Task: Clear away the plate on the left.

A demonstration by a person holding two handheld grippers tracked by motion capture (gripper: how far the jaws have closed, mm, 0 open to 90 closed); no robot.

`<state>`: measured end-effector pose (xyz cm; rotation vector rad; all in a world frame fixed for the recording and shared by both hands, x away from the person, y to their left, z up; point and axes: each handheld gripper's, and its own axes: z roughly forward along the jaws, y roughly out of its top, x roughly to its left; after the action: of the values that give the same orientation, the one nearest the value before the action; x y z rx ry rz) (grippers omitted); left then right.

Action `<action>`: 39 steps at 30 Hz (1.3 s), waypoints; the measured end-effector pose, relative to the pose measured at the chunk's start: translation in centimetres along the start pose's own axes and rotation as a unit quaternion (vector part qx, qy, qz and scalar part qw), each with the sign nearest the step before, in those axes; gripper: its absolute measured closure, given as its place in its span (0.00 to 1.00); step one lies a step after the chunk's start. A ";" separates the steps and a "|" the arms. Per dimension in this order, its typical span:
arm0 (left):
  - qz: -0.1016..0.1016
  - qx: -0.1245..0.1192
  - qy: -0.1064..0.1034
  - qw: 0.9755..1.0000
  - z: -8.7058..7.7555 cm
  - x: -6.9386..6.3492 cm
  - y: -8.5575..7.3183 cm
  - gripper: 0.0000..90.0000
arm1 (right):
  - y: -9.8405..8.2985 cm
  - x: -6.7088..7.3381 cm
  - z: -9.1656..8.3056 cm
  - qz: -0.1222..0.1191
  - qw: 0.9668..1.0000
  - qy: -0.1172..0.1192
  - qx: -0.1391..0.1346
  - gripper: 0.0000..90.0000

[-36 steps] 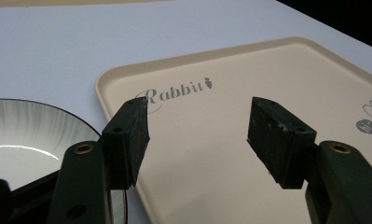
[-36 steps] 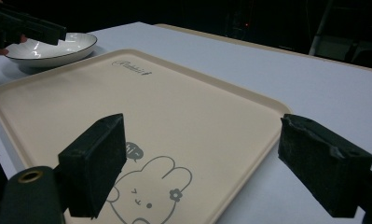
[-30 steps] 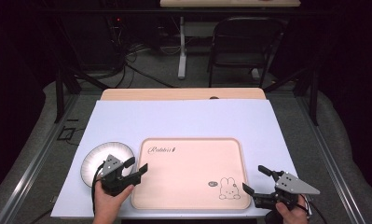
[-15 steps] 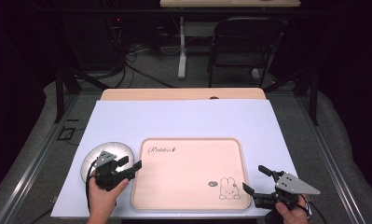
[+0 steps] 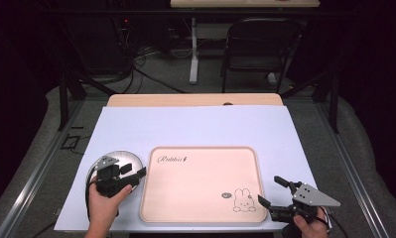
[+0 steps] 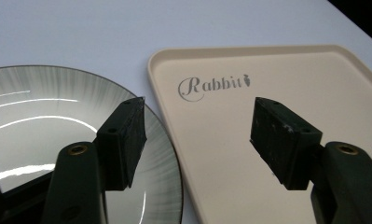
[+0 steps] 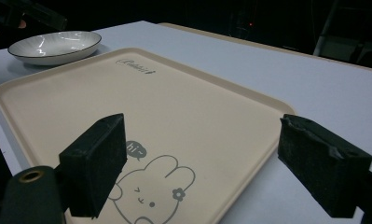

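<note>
Cream-coloured plastic makes up the tray (image 5: 200,183) that lies flat on the pale blue tabletop (image 5: 195,126), with "Rabbit" printed near its far left corner and a small rabbit drawing near its near right corner. Just beside the tray's left edge sits the white plate (image 5: 128,157) with a dark rim and fine grey streaks; whether rim and tray touch cannot be told. The left hand (image 5: 105,201) comes in from the bottom of the high view, forearm angled slightly inward, and holds the left gripper (image 5: 135,171) over the near right part of the plate, pointing toward the tray. Its 2 fingers (image 6: 123,140) have just been opening and stand released and wide apart with nothing between them; in the left gripper view, 1 hangs over the plate's rim and the other over the tray's left part. The right hand (image 5: 309,227) holds the right gripper (image 5: 272,192) low at the tray's near right corner, pointing left and away across the tray. Its fingers (image 7: 97,163) are also released, spread wide, 1 over the rabbit drawing and the other outside the tray's right rim, grasping nothing.
</note>
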<state>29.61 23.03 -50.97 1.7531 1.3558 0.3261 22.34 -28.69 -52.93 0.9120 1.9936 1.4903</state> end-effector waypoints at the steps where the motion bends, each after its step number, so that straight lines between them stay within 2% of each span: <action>1: 0.000 0.008 0.005 1.000 0.0 0.2 0.2 0.39 | 0.0 0.0 0.0 0.000 1.000 0.000 0.001 0.17; 3: 0.000 0.012 0.010 1.000 0.0 0.3 0.4 0.39 | 0.0 0.0 0.0 0.001 1.000 0.000 0.001 0.17; 6: 0.001 0.034 0.018 0.999 -0.1 0.8 1.1 0.38 | 0.0 0.0 0.0 0.001 1.000 0.000 0.002 0.17; 9: -0.001 0.054 0.031 0.998 -0.3 1.1 1.8 0.38 | 0.0 0.0 0.0 0.002 1.000 0.000 0.002 0.17; 13: -0.005 0.069 0.045 0.997 -0.5 1.7 2.6 0.38 | 0.0 0.0 0.0 0.002 1.000 0.000 0.002 0.16; 27: -0.038 0.097 0.054 0.993 -1.1 3.6 4.8 0.39 | 0.0 0.0 0.1 0.002 1.000 0.000 0.003 0.17; 31: -0.056 0.102 0.056 0.992 -1.4 4.4 5.3 0.39 | 0.0 0.0 0.1 0.003 1.000 0.000 0.004 0.17; 39: -0.082 0.106 0.058 0.989 -1.7 5.8 5.3 0.39 | 0.0 0.0 0.1 0.002 1.000 0.000 0.003 0.17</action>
<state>34.13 28.81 -47.67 1.8023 1.6588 0.1999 22.40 -28.66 -52.93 0.9192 1.9985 1.4863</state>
